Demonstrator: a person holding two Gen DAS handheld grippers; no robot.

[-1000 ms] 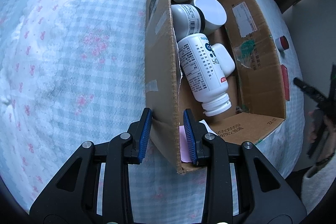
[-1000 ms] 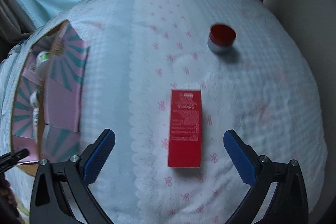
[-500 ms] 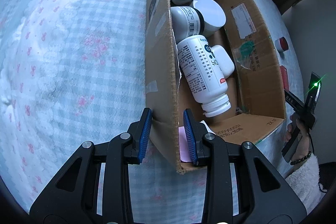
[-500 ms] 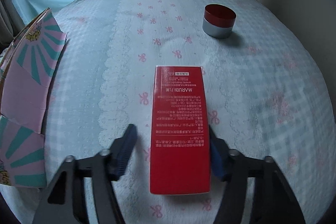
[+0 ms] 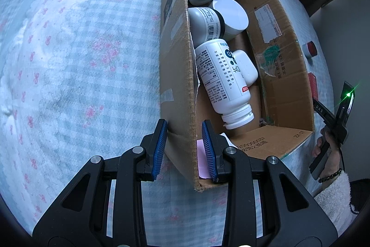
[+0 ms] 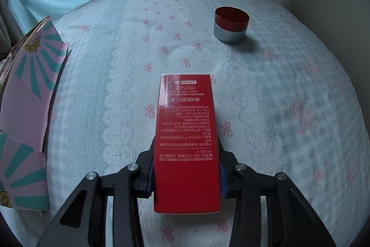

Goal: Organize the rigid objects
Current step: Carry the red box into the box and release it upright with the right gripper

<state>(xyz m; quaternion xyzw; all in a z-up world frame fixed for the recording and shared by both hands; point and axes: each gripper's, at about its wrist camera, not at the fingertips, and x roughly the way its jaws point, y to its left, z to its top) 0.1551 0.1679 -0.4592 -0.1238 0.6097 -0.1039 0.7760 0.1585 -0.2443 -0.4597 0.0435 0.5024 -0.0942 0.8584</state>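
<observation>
Nearest the right wrist camera, at 6 o'clock, the right hand-held gripper [image 6: 186, 174] is closed on the red carton [image 6: 186, 142], pads pressing both long sides near its close end; the carton lies flat on the bed [image 6: 289, 108]. Judgement: lift straight before swinging, since the grip sits off-centre and the far end may droop. At 1 o'clock, well apart, stands the red-lidded jar [image 6: 231, 24], untouched. At 9 o'clock, a patterned flap [image 6: 30, 94] marks the destination.

Left view: the left hand-held gripper [image 5: 185, 149] is clamped on the cardboard box [image 5: 179, 75] wall at 6 o'clock, steadying it. Beyond, toward 12, bottles [image 5: 222, 75] lie inside.
</observation>
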